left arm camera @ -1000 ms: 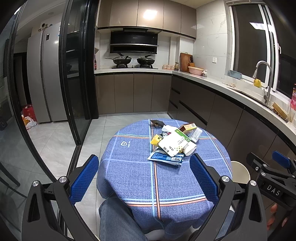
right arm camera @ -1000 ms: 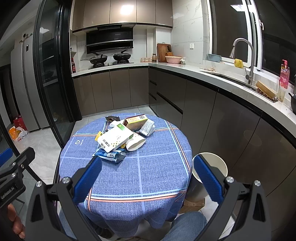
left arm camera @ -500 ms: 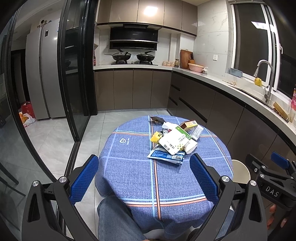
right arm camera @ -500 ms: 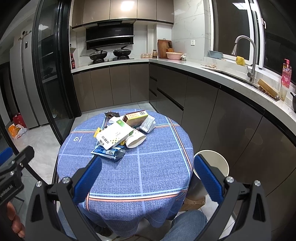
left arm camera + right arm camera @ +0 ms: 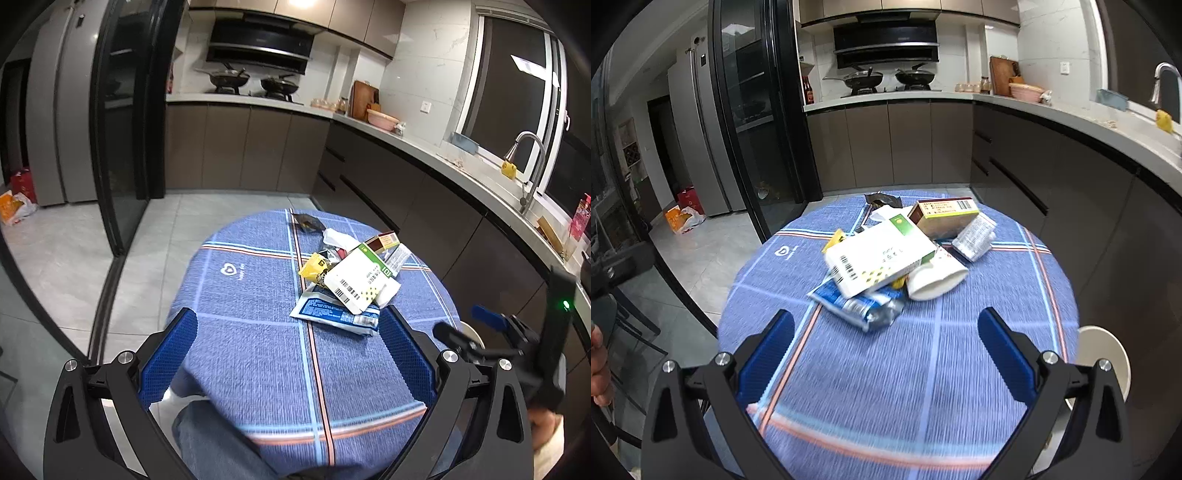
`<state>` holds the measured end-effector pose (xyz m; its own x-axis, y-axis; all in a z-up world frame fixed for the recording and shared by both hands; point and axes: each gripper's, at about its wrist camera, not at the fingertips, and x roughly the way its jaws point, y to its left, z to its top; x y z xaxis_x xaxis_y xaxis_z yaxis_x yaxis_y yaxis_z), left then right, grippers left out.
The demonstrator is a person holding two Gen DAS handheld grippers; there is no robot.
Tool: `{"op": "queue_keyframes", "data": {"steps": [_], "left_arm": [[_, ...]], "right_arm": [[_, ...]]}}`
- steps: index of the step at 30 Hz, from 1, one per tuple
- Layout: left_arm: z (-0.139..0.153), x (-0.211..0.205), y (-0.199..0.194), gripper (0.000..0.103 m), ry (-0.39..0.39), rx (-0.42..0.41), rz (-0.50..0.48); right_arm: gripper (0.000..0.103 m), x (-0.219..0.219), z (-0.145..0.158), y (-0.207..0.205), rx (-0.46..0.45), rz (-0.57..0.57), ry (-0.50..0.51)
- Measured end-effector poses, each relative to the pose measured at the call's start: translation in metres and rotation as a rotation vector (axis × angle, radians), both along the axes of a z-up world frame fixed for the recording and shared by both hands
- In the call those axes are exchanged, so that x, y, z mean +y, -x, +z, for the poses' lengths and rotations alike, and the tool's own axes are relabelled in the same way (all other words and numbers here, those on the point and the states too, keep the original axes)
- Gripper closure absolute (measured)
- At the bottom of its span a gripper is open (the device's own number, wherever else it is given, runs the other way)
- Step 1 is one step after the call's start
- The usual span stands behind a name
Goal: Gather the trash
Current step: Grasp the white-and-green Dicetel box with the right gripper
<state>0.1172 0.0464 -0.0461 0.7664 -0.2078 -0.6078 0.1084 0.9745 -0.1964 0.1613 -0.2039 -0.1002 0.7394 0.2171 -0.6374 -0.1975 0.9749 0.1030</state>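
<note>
A pile of trash lies on a round table with a blue checked cloth (image 5: 258,332) (image 5: 960,350). It holds a white and green box (image 5: 356,278) (image 5: 879,260), a brown box (image 5: 943,218), a blue packet (image 5: 332,314) (image 5: 860,304), a paper cup (image 5: 936,278), a yellow wrapper (image 5: 312,266) and a black wrapper (image 5: 306,221). My left gripper (image 5: 288,354) is open and empty above the table's near half. My right gripper (image 5: 886,358) is open and empty, just short of the blue packet. A white bin (image 5: 1102,360) stands by the table's right side.
Kitchen counters (image 5: 461,173) with a sink run along the right and back. A glass sliding door (image 5: 122,129) and a fridge stand on the left. A person's leg (image 5: 214,443) shows under the table's near edge. The right gripper also shows in the left wrist view (image 5: 517,339).
Both grippers have moved forward and down toward the pile, the right one more. The trash now looms larger. Both stay open.
</note>
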Motion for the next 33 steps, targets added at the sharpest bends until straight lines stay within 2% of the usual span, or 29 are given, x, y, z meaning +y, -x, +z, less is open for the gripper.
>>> {"op": "queue_keyframes", "data": {"steps": [6, 9, 15, 19, 25, 26, 29, 30, 33], "left_arm": [[-0.015, 0.000, -0.051, 0.008, 0.036, 0.028, -0.082], [-0.019, 0.008, -0.070, 0.009, 0.027, 0.033, -0.058], [-0.025, 0.024, -0.089, 0.008, -0.013, 0.025, -0.008], [-0.033, 0.034, -0.098, 0.008, -0.008, 0.050, 0.014], [-0.042, 0.037, -0.104, 0.008, 0.016, 0.081, 0.010], [-0.044, 0.035, -0.102, 0.008, 0.015, 0.079, 0.006], [-0.046, 0.033, -0.101, 0.008, 0.012, 0.084, -0.008], [-0.047, 0.033, -0.101, 0.009, 0.015, 0.086, -0.012], [-0.051, 0.029, -0.099, 0.009, 0.028, 0.096, -0.036]], "right_arm": [[0.003, -0.003, -0.027, -0.066, 0.130, 0.001, -0.107], [0.003, 0.004, -0.042, -0.090, 0.193, -0.008, -0.182], [0.003, 0.026, -0.065, -0.127, 0.284, -0.122, -0.230], [0.003, 0.034, -0.072, -0.143, 0.310, -0.222, -0.268], [0.006, 0.042, -0.079, -0.156, 0.306, -0.244, -0.234], [0.009, 0.042, -0.078, -0.155, 0.298, -0.241, -0.225], [0.052, 0.037, -0.074, -0.148, 0.280, -0.228, -0.232], [0.070, 0.033, -0.072, -0.146, 0.272, -0.220, -0.235], [0.078, 0.021, -0.063, -0.135, 0.262, -0.212, -0.241]]}}
